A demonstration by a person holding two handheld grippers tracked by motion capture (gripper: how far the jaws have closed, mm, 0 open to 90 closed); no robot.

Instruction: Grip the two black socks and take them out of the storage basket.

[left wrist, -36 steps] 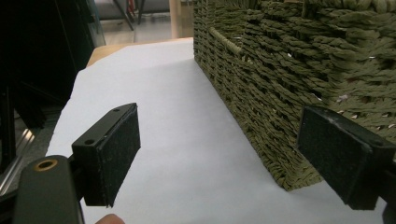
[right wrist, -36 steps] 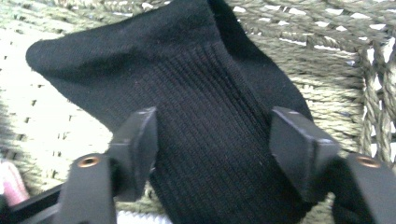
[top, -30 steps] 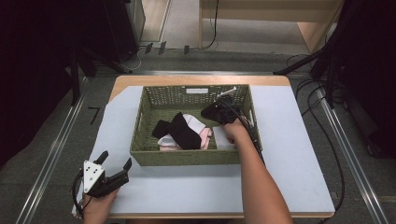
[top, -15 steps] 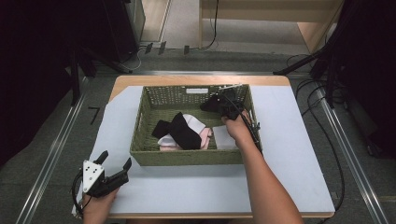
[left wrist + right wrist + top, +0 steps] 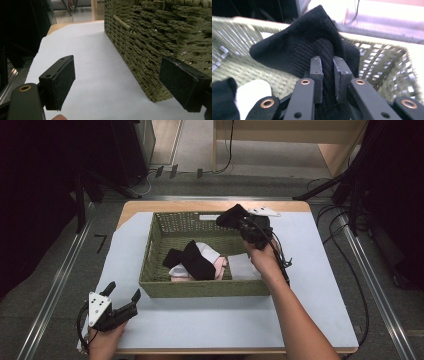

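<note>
Black sock (image 5: pixel 312 47): soft, light knit — bunched fold pinched by right gripper (image 5: pixel 327 75), above basket's (image 5: pixel 200 287) far right corner.
Left gripper (image 5: pixel 121 296): jaws apart, empty.

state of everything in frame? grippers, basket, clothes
Right gripper: shut on black sock, held above the basket's far right corner.
Left gripper: open, nothing between the jaws, beside the basket's near left corner.
Basket: upright on the table, open top.
Clothes pile: loose in basket, black over white and pink.
</note>
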